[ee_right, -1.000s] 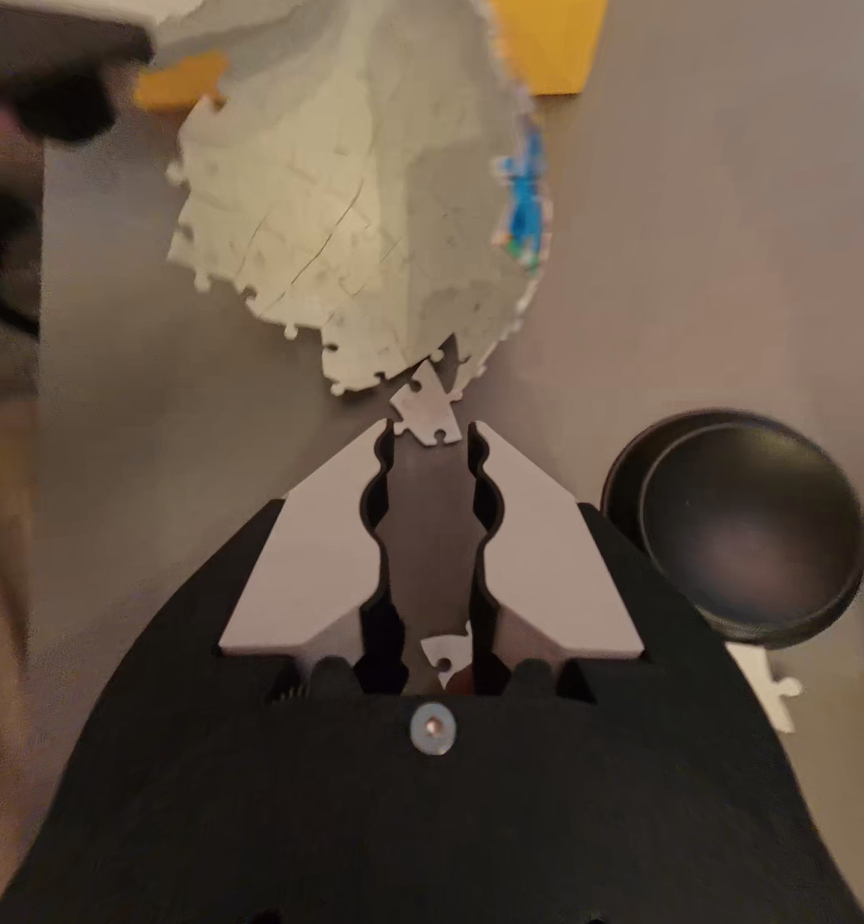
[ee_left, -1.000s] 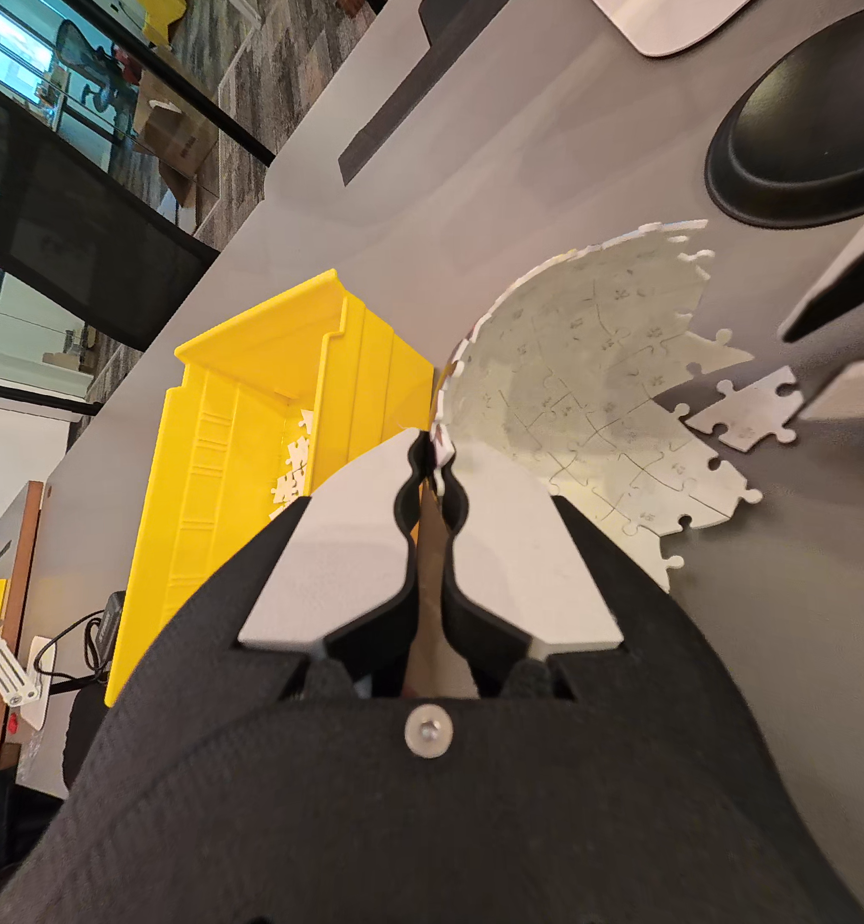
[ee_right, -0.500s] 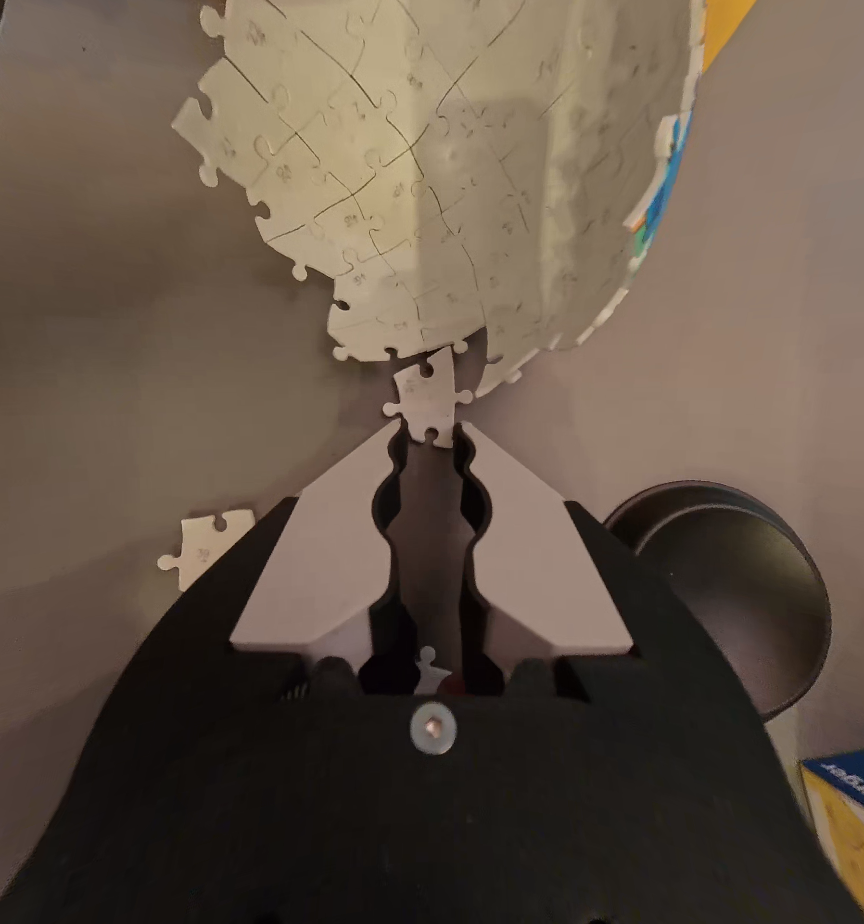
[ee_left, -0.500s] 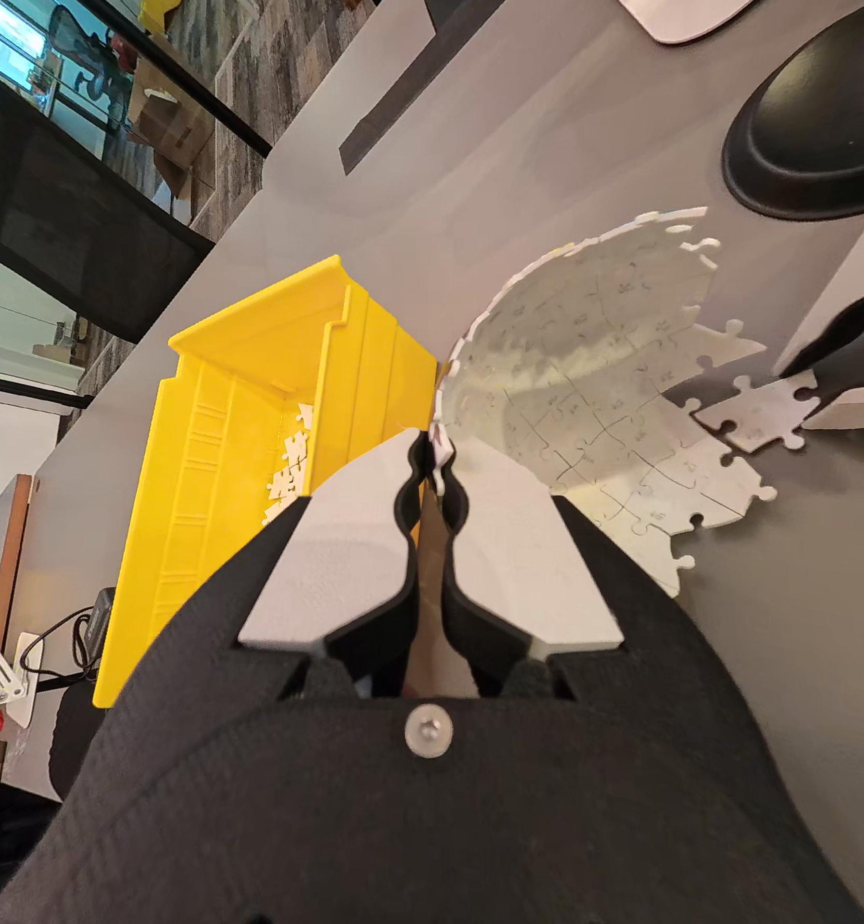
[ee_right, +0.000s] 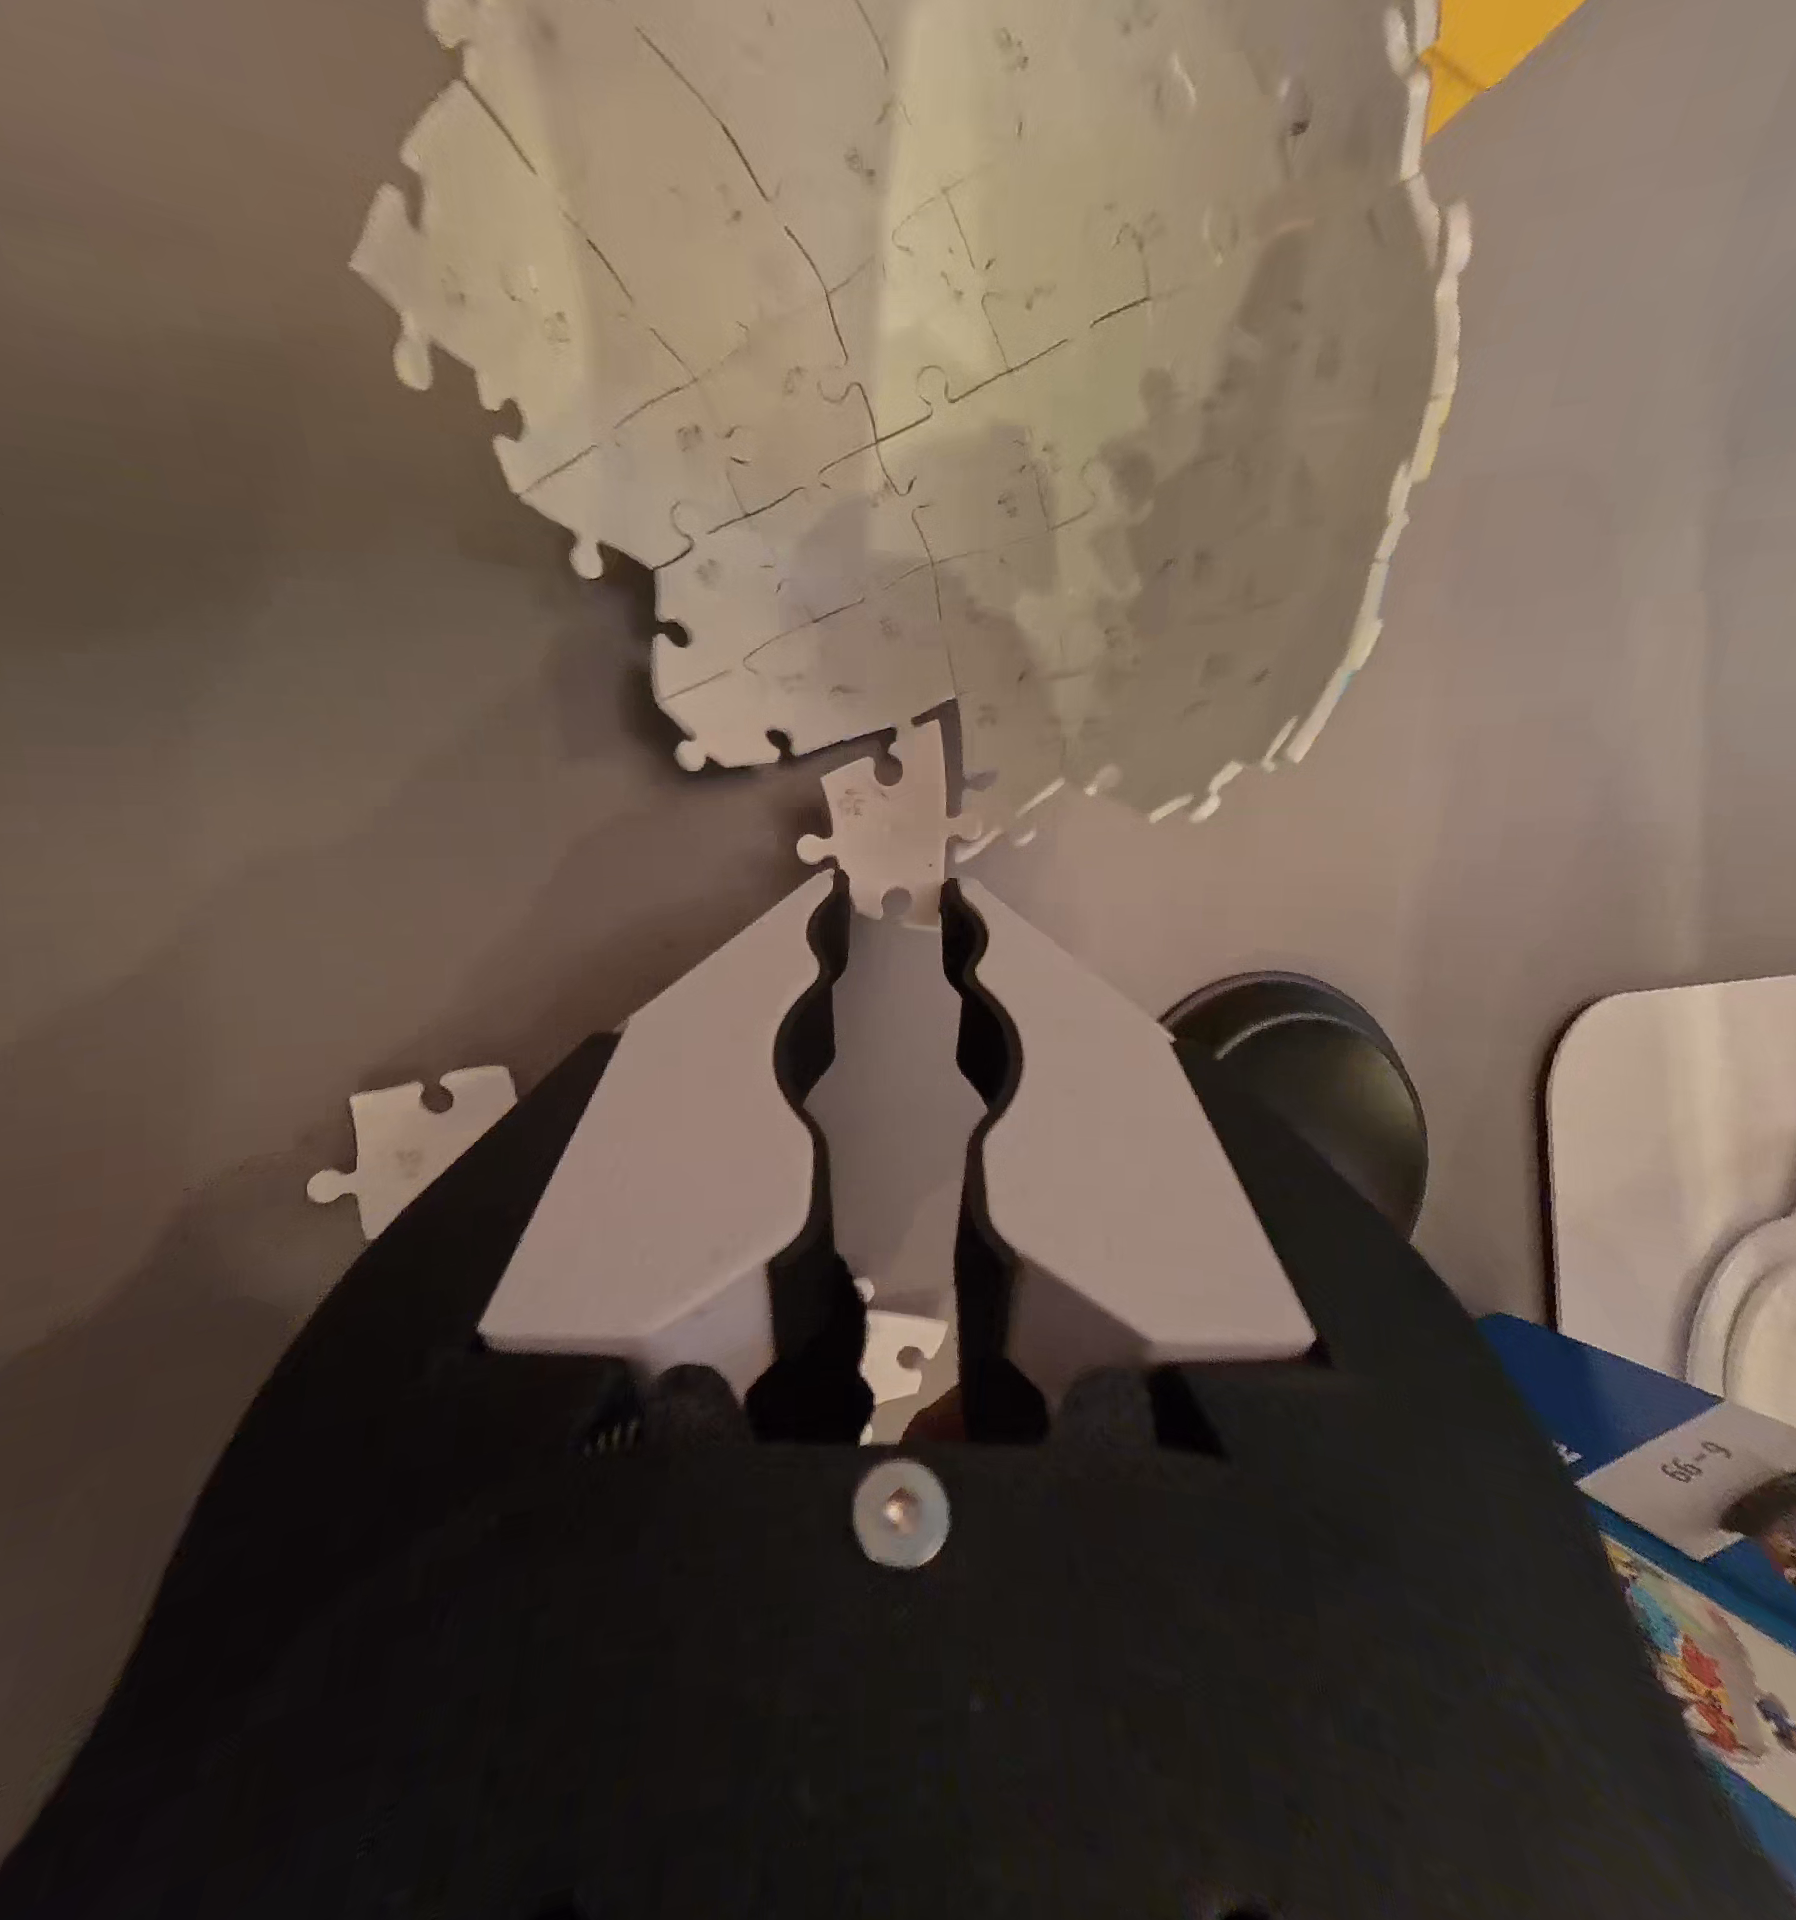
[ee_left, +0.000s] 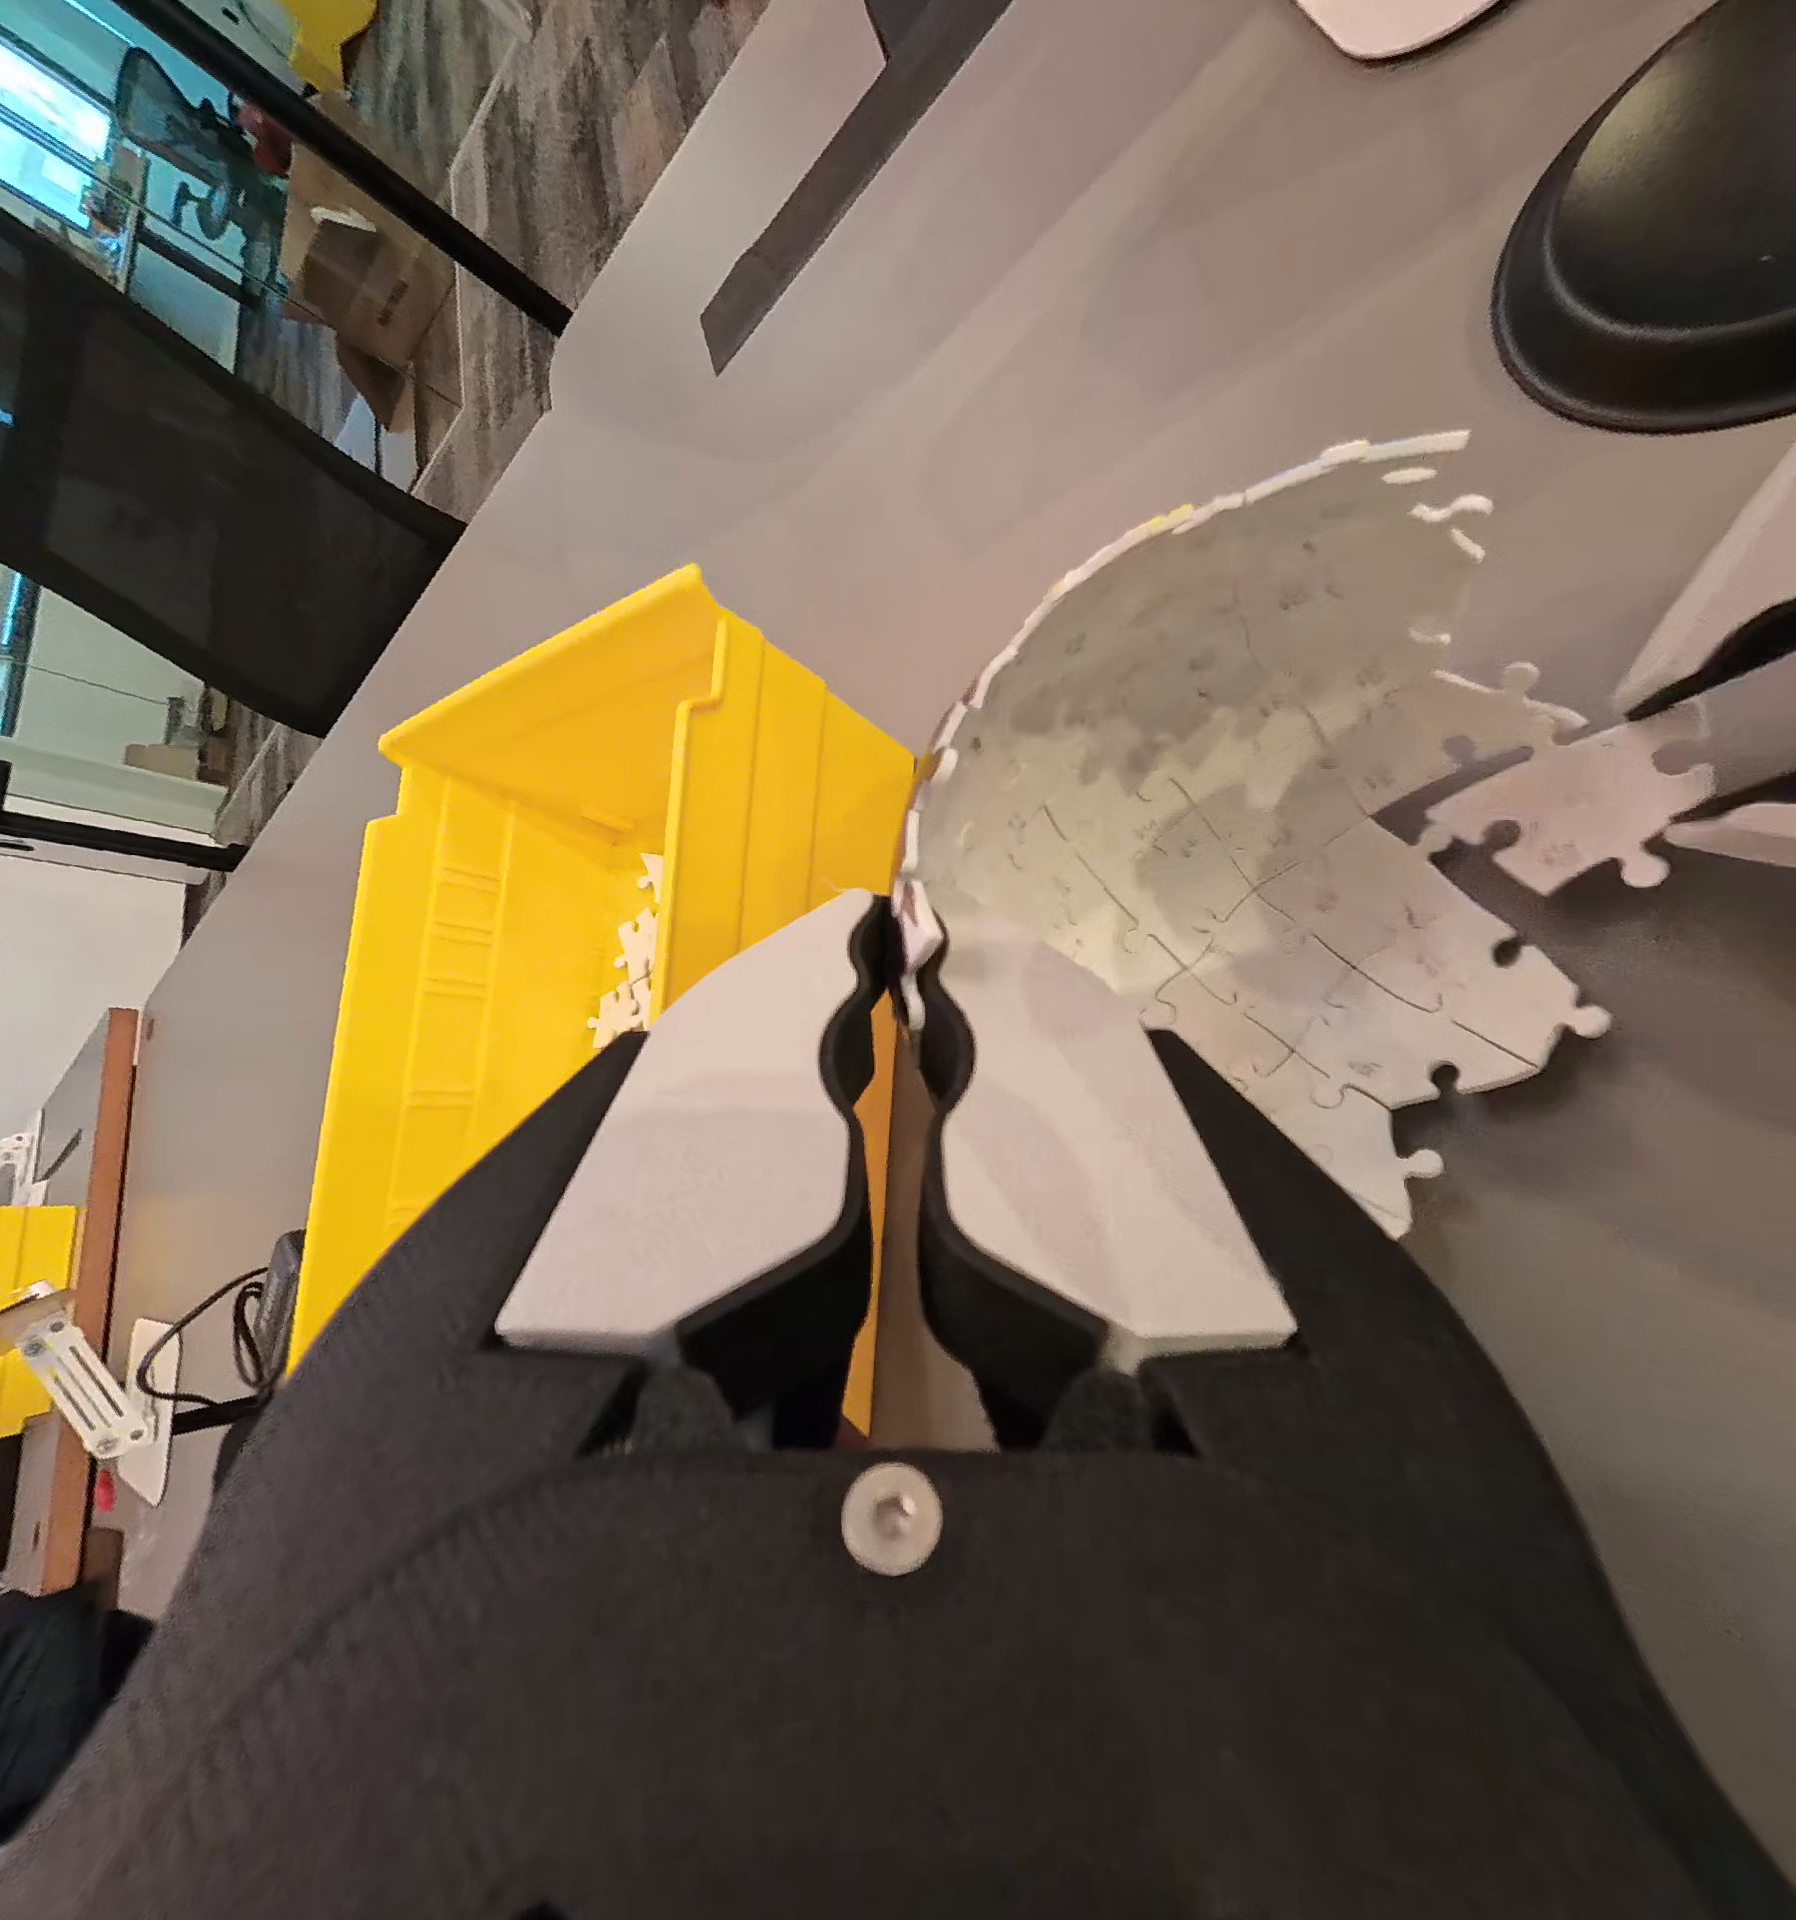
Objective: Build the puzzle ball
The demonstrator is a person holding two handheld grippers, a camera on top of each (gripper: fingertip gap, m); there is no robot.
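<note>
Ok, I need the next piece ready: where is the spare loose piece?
In the right wrist view, the spare piece lies flat on the grey table, left of the right claw, partly hidden by its body.

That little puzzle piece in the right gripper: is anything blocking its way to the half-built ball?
Nothing visible does. The puzzle piece, pinched in the right gripper, already meets the jagged edge of the ball shell, which the left gripper clamps at its far rim.

Left wrist view pretty bright, daylight from the windows (ee_left: 11, 135) top left, fisheye bending at the edges, right wrist view way dimmer and warmer, puzzle shell (ee_right: 977, 395) a bit motion-blurred, soft shadows on the grey surface (ee_right: 146, 623)
</note>
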